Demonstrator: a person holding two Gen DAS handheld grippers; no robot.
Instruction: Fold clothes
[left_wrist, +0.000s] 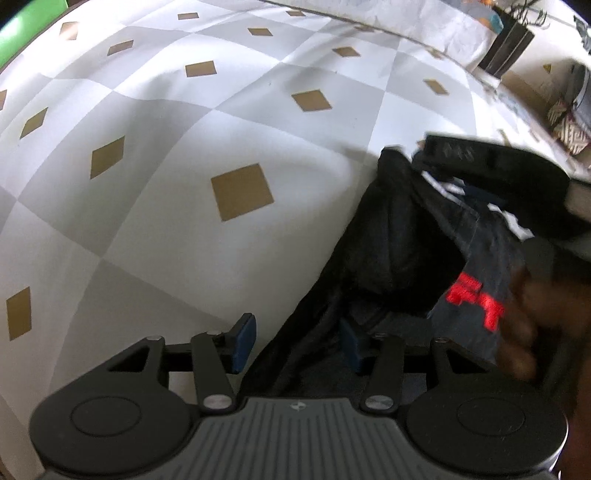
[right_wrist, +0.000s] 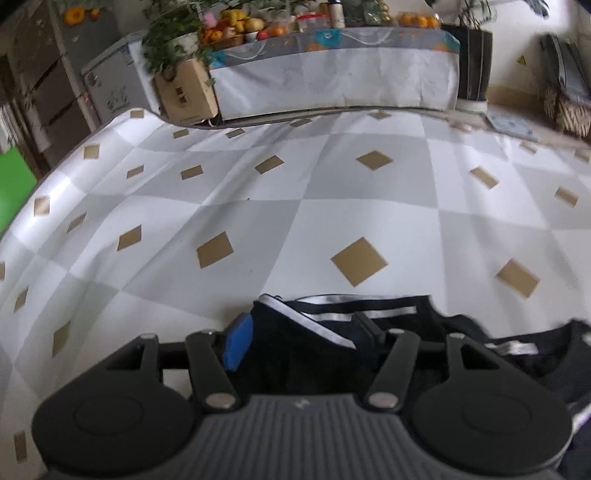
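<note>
A black garment (left_wrist: 399, 236) with white stripes and red lettering (left_wrist: 476, 299) lies bunched on the checked sheet (left_wrist: 184, 221) at the right of the left wrist view. My left gripper (left_wrist: 295, 343) is open, and the garment's edge runs between its blue pads (left_wrist: 243, 343). A blurred hand (left_wrist: 524, 325) and a black tool (left_wrist: 491, 158) are over the cloth at the right. In the right wrist view the same garment (right_wrist: 314, 350) fills the gap of my right gripper (right_wrist: 303, 339), which is open; its right finger is mostly buried in the cloth.
The white and grey sheet (right_wrist: 295, 206) with tan diamonds stretches far ahead and to the left. Beyond it stand a covered table (right_wrist: 332, 81) with fruit, a cardboard box (right_wrist: 186, 94), plants and a woven basket (right_wrist: 570, 112). A green panel (right_wrist: 13, 184) sits at the left.
</note>
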